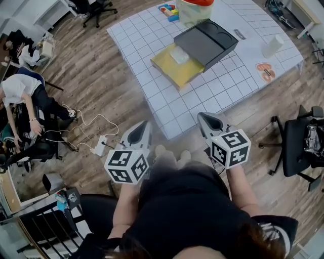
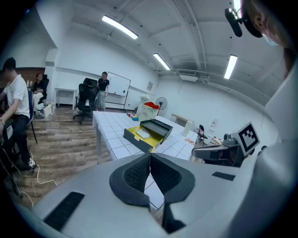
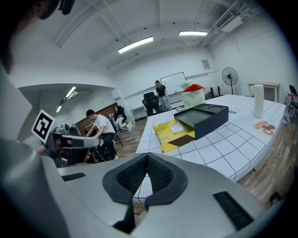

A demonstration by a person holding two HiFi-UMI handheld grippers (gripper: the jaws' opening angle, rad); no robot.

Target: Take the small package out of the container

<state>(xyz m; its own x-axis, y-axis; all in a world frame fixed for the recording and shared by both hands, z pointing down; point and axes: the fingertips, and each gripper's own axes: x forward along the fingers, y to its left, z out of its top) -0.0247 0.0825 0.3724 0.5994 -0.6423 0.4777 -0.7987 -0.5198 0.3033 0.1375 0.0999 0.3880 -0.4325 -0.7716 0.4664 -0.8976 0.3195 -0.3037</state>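
Note:
The container is a yellow tray [image 1: 174,68] with a dark grey box [image 1: 206,43] half over it, on the white gridded table [image 1: 177,111]. A small pale package [image 1: 179,54] lies in the tray's open part. Both grippers hover off the table's near corner, well short of the tray. My left gripper [image 1: 144,125] and my right gripper [image 1: 202,117] are both shut with nothing between the pads. In the left gripper view the gripper [image 2: 150,155] points toward the tray [image 2: 137,138] and package [image 2: 143,134]. In the right gripper view the gripper [image 3: 147,155] faces the tray [image 3: 165,137] and package [image 3: 177,128].
A white roll [image 1: 272,45], a clear bin with a red lid [image 1: 195,10] and coloured blocks [image 1: 169,10] stand on the table's far side. An office chair [image 1: 298,146] is at the right, and a seated person [image 1: 20,96] and floor cables [image 1: 101,144] at the left.

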